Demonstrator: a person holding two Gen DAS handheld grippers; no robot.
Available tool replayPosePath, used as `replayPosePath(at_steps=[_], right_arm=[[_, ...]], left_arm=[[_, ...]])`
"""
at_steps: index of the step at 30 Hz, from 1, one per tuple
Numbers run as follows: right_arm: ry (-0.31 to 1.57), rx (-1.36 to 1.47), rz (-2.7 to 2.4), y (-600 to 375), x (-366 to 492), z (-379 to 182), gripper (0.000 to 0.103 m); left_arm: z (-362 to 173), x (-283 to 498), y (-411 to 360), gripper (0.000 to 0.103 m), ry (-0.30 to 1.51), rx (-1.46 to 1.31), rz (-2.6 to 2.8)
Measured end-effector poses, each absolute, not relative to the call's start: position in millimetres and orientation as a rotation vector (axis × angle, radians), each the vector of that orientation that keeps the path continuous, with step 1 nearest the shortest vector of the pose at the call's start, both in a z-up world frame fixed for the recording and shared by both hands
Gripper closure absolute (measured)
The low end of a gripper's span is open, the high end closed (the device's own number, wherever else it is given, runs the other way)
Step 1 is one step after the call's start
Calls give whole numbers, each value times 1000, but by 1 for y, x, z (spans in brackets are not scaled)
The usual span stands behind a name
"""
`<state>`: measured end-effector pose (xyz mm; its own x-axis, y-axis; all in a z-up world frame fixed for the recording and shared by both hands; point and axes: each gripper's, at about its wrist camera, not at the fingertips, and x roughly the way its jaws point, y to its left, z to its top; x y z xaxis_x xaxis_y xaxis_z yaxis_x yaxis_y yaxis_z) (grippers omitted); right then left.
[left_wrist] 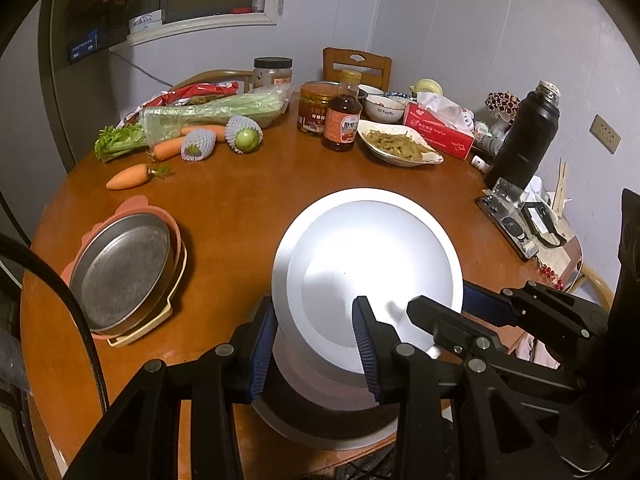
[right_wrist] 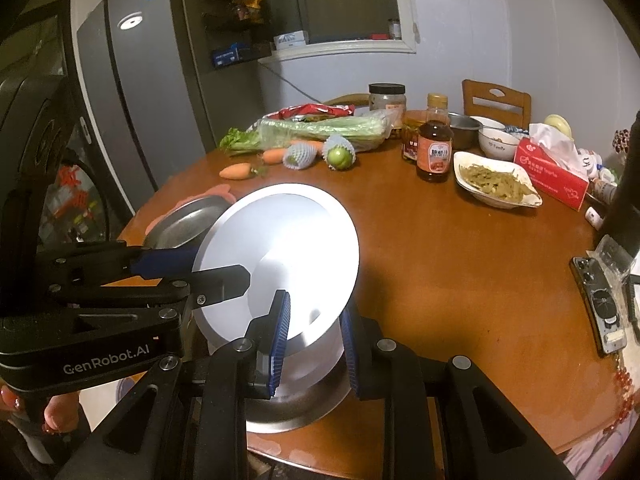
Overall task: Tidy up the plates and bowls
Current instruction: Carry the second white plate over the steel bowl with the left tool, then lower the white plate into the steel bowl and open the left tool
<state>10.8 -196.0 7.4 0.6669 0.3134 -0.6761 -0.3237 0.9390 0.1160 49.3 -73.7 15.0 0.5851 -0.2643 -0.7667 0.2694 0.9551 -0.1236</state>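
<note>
Now both claws grip one shiny round steel plate [left_wrist: 372,264], tilted above the round wooden bench [left_wrist: 240,208]. The left claw [left_wrist: 316,352] is clenched on its near rim, the right claw [right_wrist: 314,344] on the adjoining edge. The step looks like carrying it toward the dull metal pan [left_wrist: 124,268] nested in a pink tray [left_wrist: 176,236]. Next it likely needs levelling and lowering onto that stack.

"GenRobot.AI" in white on the black body of the left hand-held gripper [right_wrist: 224,280], right wrist view. "Family" reads faintly on the white bowl [right_wrist: 496,144] at the back of the bench. Bottle, jar and tissue-box labels carry print too small to read.
</note>
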Motion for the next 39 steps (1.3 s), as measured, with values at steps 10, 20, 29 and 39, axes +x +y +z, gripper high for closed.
replayPosePath(at_steps=[10,20,29,39], right_arm=[[781,-16,364,-195,4,-5,76],[795,-27,369,-193,1,-11,76],[809,-37,366,-192,2,-16,76],[816,-58,356,-189,1,-18,76]], left_arm=[[2,42,-72,65,915,15,-303],[-5,39,-73,65,931,30,-289],[-11,40,-74,65,947,40,-282],[-14,39,-73,65,953,42,-280]])
